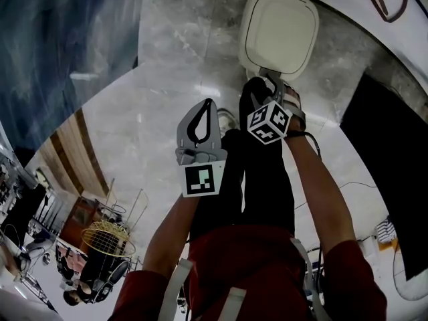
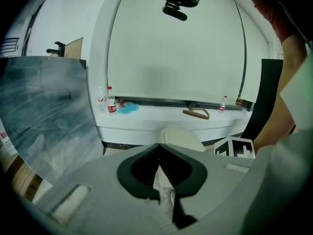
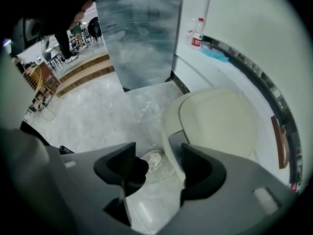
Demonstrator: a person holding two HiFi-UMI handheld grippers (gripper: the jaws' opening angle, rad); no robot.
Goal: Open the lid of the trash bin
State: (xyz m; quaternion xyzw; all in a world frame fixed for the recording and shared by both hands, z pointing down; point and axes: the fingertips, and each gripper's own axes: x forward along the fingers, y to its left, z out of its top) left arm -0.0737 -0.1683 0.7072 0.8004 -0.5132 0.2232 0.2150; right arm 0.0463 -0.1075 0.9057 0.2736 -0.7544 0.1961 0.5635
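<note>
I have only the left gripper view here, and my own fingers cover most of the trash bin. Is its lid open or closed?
Observer: Closed. In the head view the trash bin's lid lies flat on top of the bin.
Operator: Thank you. And the other gripper: are its fingers open?
Observer: Yes. In the right gripper view the right gripper has its fingers apart. The bin's front rim shows in the gap, nearer to one finger, and the pads press on nothing.
</note>
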